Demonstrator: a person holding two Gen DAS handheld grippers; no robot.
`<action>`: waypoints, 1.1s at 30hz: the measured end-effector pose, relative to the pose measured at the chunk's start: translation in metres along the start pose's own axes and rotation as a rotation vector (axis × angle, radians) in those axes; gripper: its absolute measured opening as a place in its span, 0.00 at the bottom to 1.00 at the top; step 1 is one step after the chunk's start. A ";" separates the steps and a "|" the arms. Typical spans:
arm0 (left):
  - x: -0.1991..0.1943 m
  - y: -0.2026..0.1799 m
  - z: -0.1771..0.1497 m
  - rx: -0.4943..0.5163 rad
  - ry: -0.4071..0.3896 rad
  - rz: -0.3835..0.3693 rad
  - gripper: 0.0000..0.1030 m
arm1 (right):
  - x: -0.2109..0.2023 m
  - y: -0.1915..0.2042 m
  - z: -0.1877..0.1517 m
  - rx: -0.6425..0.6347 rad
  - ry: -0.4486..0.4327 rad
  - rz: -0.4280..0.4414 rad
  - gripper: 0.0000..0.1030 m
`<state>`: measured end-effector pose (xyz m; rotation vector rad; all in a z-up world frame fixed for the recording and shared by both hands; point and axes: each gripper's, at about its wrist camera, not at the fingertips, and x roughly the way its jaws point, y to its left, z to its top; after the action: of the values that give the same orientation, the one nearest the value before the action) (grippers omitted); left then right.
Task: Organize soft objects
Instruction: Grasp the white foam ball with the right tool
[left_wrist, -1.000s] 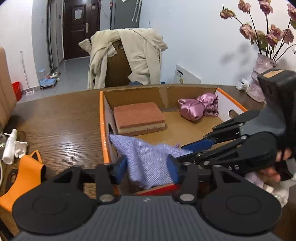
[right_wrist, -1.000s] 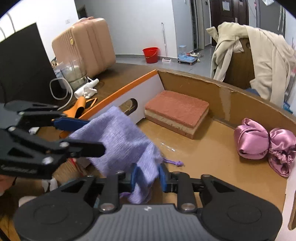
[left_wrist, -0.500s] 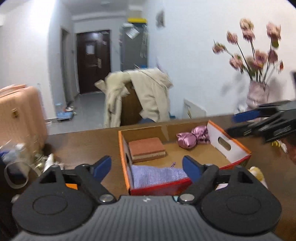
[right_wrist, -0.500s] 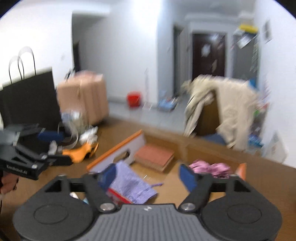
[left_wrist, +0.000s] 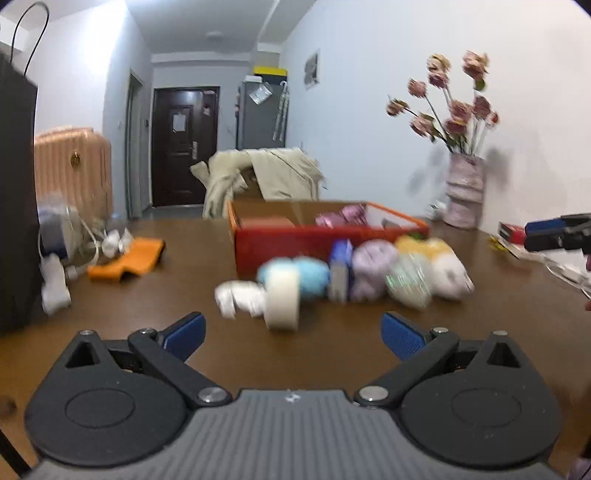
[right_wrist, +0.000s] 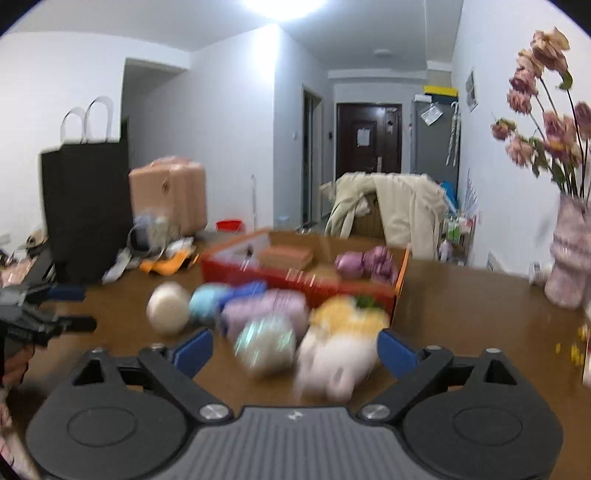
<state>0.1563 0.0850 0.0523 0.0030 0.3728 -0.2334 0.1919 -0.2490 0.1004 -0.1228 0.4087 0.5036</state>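
Observation:
A red-fronted cardboard box (left_wrist: 325, 240) holds a brick-coloured sponge (right_wrist: 284, 256) and a pink satin bundle (right_wrist: 365, 262). On the table before it lies a blurred row of soft things: white cloth (left_wrist: 240, 297), cream roll (left_wrist: 282, 302), light blue ball (left_wrist: 308, 273), lilac yarn (left_wrist: 373, 264), shiny ball (right_wrist: 266, 341) and a white-and-yellow plush (right_wrist: 336, 354). My left gripper (left_wrist: 293, 332) is back from the row, its jaws opening with nothing between them. The right gripper (right_wrist: 295, 350) is also opening. The plush and shiny ball lie just beyond its tips, ungripped.
A pink vase of dried flowers (left_wrist: 463, 195) stands at the table's right. A black paper bag (right_wrist: 86, 210), cables and an orange item (left_wrist: 127, 260) crowd the left. Behind the box is a chair draped with a beige coat (left_wrist: 266, 177).
Both grippers let go of the purple cloth, which dropped into the box. Both pulled far back from the box, and their jaws spread wide.

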 end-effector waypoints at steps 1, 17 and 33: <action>-0.002 0.000 -0.007 -0.010 0.022 -0.001 1.00 | -0.005 0.004 -0.015 -0.014 0.009 0.000 0.96; 0.013 -0.005 0.009 0.006 0.117 0.052 1.00 | -0.013 0.002 -0.062 0.179 0.033 -0.158 0.97; 0.135 0.098 0.075 -0.118 0.236 0.021 0.58 | 0.134 0.050 0.050 -0.043 0.153 0.275 0.64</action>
<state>0.3280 0.1468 0.0691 -0.0825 0.6206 -0.1900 0.2916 -0.1357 0.0909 -0.1480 0.5690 0.7771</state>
